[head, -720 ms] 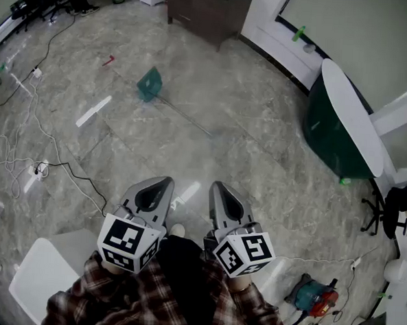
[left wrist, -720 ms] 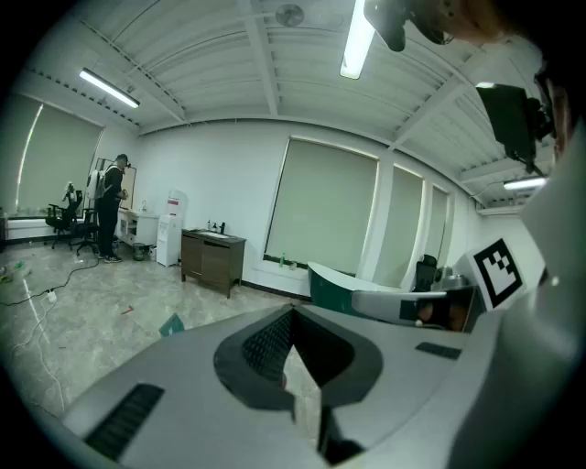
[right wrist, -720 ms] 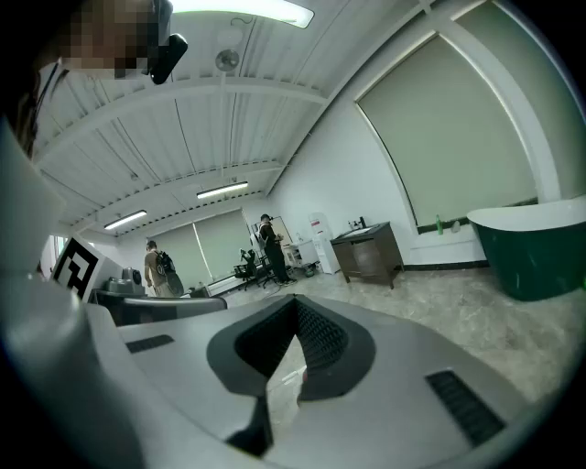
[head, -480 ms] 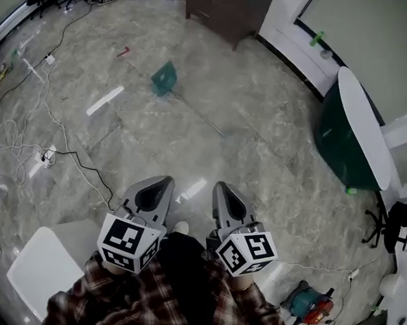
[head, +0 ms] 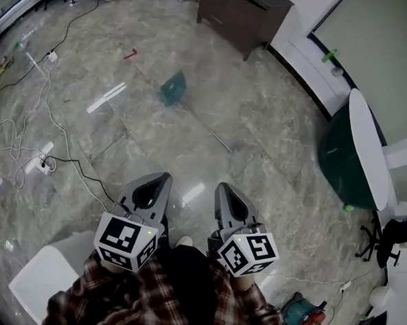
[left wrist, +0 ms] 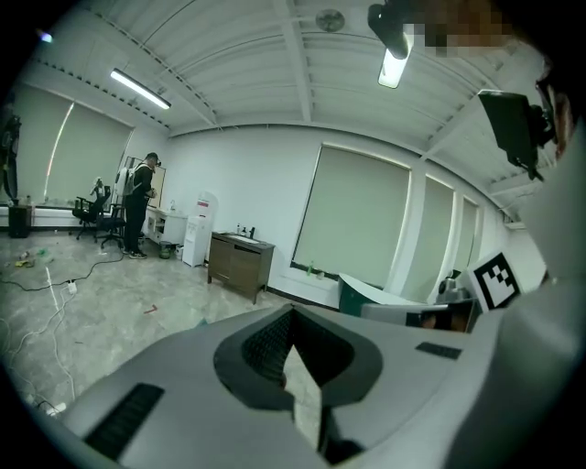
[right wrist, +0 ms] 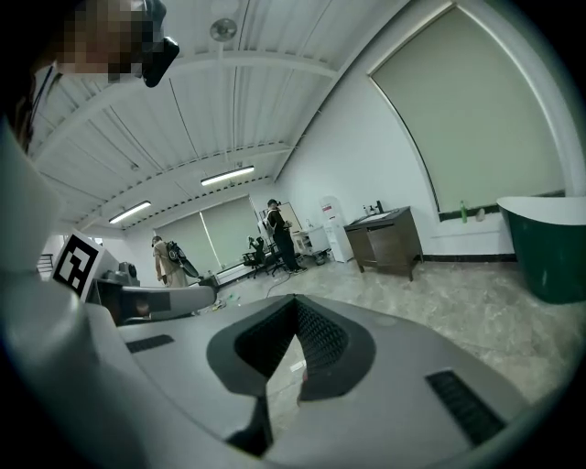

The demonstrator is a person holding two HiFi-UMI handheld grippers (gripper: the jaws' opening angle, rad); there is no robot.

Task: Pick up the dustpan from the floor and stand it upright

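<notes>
Dustpan: a small teal plastic dustpan (head: 174,88) lies on the floor, at about 12 o'clock from both grippers and well apart from them. Nothing touches it.
Handle: a long, thin, pale rod handle (head: 207,129) runs from the pan toward 4 o'clock. Its free end is the part nearest the person.
Left gripper: the grey, wedge-shaped left gripper (head: 167,179) is held low in front of the body. Its jaws are pressed together tip to tip with nothing between them, as its own view confirms (left wrist: 291,308).
Right gripper: the matching right gripper (head: 220,186) sits just beside the left. Its jaws are likewise closed on nothing (right wrist: 295,299).
Step in hand: judged to be the approach, with the pick-up not yet begun.
Doing it well: walk up to the handle's free end and spread one pair of jaws before reaching. Pinch the rod across its width, then lift so that the pan swings down and its base takes the weight. The second gripper could steady the rod higher up.
Risk: the rod is slim and probably smooth, so a shallow pinch may let it roll or slip.
Floor: glossy grey veined stone tiles (head: 274,128) that show glare, so the pan would likely skid if pushed.
Around: a dark brown wooden cabinet (head: 243,16) stands at 1 o'clock. A dark green rounded tub with a white rim (head: 341,160) is at 3 o'clock. Loose white and black cables (head: 33,131) lie at 9 o'clock.
</notes>
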